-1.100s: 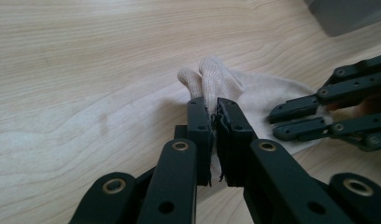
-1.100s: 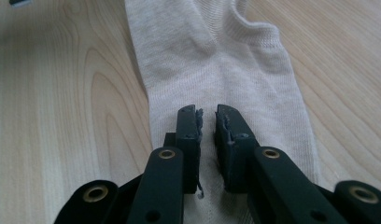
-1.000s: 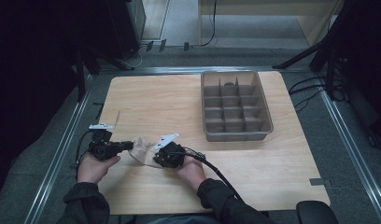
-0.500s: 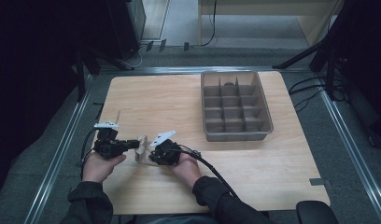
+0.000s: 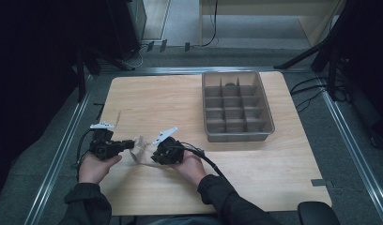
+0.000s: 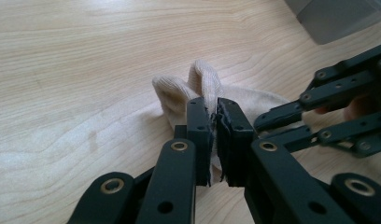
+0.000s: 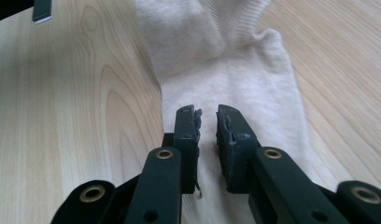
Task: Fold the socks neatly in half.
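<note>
A cream sock (image 5: 140, 150) lies on the wooden table (image 5: 180, 103) near its front left, between my two grippers. My left gripper (image 5: 132, 144) comes in from the left and is shut on a raised fold of the sock (image 6: 179, 93), with cloth pinched between the left gripper (image 6: 214, 112) jaws. My right gripper (image 5: 153, 157) points left from the other side. In the right gripper view the right gripper (image 7: 207, 116) stands just over the flat part of the sock (image 7: 235, 70), its jaws a narrow gap apart with nothing between them. The right gripper (image 6: 261, 130) lies low on the sock's far side.
A grey tray (image 5: 269, 115) divided into several compartments stands at the back right of the table; its corner (image 6: 338, 18) appears in the left gripper view. Bare wood lies between tray and hands. Metal rails run along both table sides.
Both hands have shifted only slightly. The sock stays between the two grippers, a little more bunched at the left gripper.
</note>
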### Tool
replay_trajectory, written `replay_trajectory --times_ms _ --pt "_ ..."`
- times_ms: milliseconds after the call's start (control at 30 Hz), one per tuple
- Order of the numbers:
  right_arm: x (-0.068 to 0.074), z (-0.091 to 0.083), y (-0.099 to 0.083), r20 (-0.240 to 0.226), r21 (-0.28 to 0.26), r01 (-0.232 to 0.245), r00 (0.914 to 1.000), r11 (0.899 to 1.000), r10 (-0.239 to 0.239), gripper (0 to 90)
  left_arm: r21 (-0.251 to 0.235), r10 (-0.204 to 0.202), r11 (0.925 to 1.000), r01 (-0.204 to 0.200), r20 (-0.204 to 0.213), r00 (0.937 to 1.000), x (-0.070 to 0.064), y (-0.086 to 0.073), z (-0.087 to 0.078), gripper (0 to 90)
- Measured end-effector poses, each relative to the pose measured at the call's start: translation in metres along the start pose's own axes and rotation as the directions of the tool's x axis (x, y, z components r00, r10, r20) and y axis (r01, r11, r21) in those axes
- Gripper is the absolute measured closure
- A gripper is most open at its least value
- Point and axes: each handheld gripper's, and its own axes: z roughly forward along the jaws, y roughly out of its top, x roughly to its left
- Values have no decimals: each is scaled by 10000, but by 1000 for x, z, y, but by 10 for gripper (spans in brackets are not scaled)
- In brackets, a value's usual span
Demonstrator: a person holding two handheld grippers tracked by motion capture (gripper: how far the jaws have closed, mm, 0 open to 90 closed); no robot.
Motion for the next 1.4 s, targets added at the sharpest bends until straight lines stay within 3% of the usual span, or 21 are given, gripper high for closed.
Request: replay_trajectory --times_ms 267,500,700,967,1067,1400 --pt "-7 -24 -10 93 -266 -105 9999 9996 107 788 4 -12 10000 12 -107 9999 1 0 -1 833" --pt "-16 -35 -25 290 -272 -304 9991 9992 312 788 37 -11 10000 11 -73 10000 1 0 -1 833" --pt "-17 -28 -31 321 -48 -484 9983 9988 486 788 17 27 10000 -27 -50 10000 0 0 -1 831" --pt "-17 -20 -32 536 -138 -206 9983 9997 214 790 -46 170 9998 -170 55 9998 -6 4 -2 831" --pt "-15 -17 -30 633 -143 48 9980 9999 -39 793 -40 361 9993 -361 147 9992 -13 7 -2 831" --pt "-10 -6 -21 637 -162 237 9977 9996 -226 793 313 862 9957 -874 377 9956 -29 14 10 832"
